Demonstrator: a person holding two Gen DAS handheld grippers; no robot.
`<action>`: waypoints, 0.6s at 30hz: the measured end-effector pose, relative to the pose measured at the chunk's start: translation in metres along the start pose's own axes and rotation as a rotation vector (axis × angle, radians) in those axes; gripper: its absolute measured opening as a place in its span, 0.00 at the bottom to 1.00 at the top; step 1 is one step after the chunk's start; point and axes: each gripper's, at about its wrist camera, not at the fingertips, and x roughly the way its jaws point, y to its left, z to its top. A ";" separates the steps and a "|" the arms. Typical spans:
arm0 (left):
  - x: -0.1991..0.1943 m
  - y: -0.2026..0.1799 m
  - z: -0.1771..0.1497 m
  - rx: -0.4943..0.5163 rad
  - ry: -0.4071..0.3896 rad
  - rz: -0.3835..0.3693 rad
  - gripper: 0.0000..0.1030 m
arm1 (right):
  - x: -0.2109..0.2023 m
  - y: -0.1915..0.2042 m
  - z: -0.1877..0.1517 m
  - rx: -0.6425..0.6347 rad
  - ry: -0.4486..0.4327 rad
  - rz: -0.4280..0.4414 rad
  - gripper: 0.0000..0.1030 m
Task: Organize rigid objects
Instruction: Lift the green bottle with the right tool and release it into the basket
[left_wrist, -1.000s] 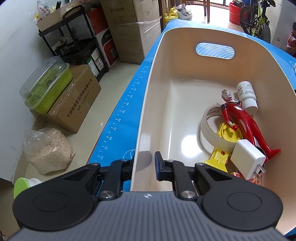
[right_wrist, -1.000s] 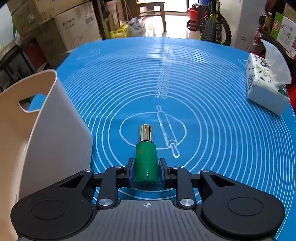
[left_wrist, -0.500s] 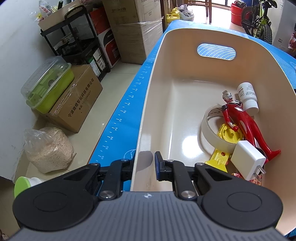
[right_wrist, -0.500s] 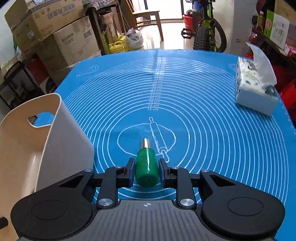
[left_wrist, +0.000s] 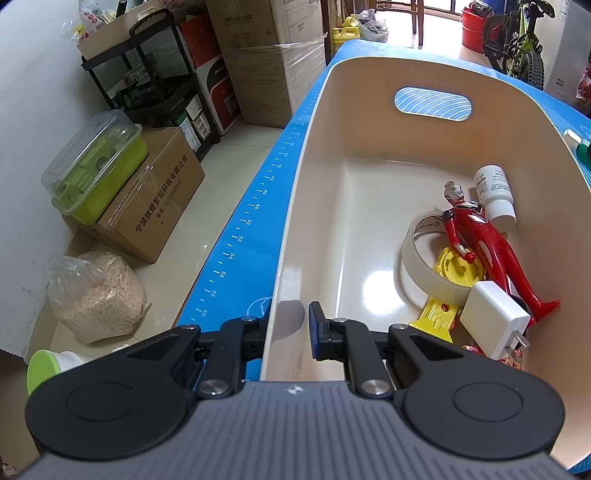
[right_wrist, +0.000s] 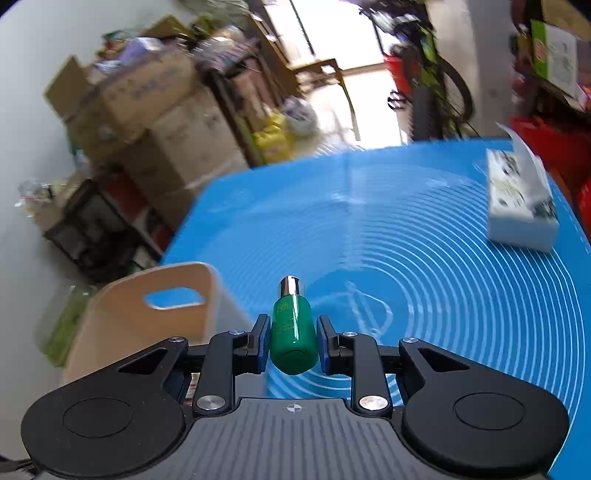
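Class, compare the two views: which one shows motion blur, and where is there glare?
Right wrist view: background boxes and tissue box smeared by motion, while the green bottle stays sharp. Left wrist view: sharp throughout, with a bright glare patch on the bin floor.

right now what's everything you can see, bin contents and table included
storage bin: 1, cream, on the blue mat, left side
tape roll: 1, beige, in bin, right half
hero figure: 1, red and silver, lying across the tape roll
pill bottle: 1, white, in bin by the right wall
yellow plastic toy: 1, yellow, under the figure and tape
charger plug: 1, white, in bin, near corner
green bottle: 1, green with silver cap, lifted off the mat
tissue pack: 1, white, mat's far right
left gripper: 1, black, straddling the bin's near wall
right gripper: 1, black, shut on the green bottle
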 end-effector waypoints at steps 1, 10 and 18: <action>0.000 0.001 -0.001 -0.001 -0.001 0.000 0.18 | -0.005 0.006 0.000 -0.013 -0.009 0.014 0.35; 0.000 0.001 -0.002 -0.012 -0.005 0.006 0.18 | -0.030 0.064 -0.019 -0.157 -0.016 0.137 0.35; -0.001 0.000 -0.002 -0.012 -0.007 0.009 0.18 | -0.011 0.098 -0.049 -0.285 0.068 0.130 0.35</action>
